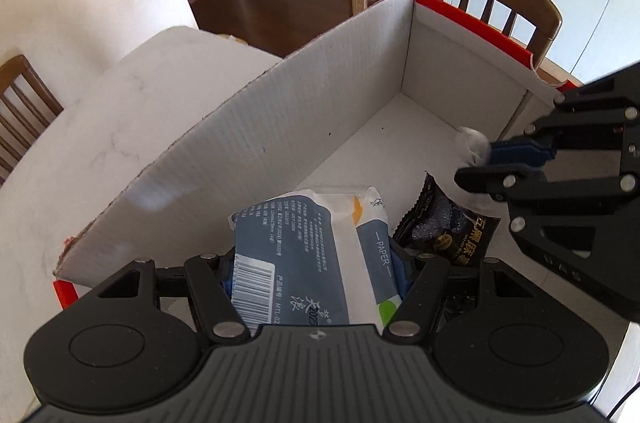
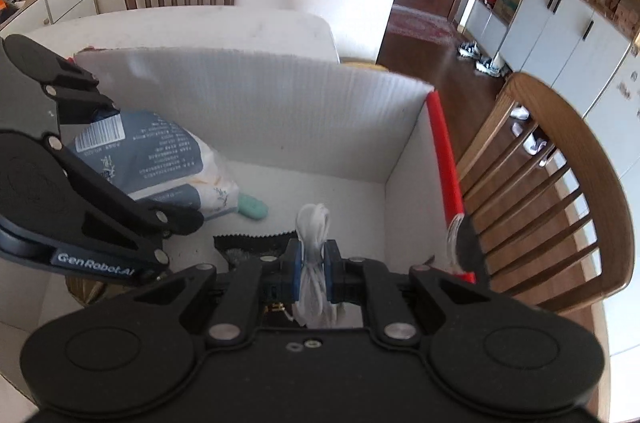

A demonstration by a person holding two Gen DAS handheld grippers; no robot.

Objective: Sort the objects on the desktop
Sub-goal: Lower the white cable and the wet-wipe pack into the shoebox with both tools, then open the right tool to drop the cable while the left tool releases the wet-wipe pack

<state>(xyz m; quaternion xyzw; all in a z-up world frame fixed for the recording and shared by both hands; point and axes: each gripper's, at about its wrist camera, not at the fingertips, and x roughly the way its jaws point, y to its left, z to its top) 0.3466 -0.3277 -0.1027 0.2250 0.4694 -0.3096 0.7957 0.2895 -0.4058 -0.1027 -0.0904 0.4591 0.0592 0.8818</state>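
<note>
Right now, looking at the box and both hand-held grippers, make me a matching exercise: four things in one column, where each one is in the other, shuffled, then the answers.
Things:
1. tissue pack
2. white cable
3. black snack packet
4. mint-green item

Places:
A. lying on the box floor, beside the tissue pack in the left wrist view
B. clamped in the right hand-held gripper
C. on the box floor, poking out from under the tissue pack
D. held between the fingers of the left hand-held gripper

Pairs: 1-D, 2-B, 3-A, 4-C
</note>
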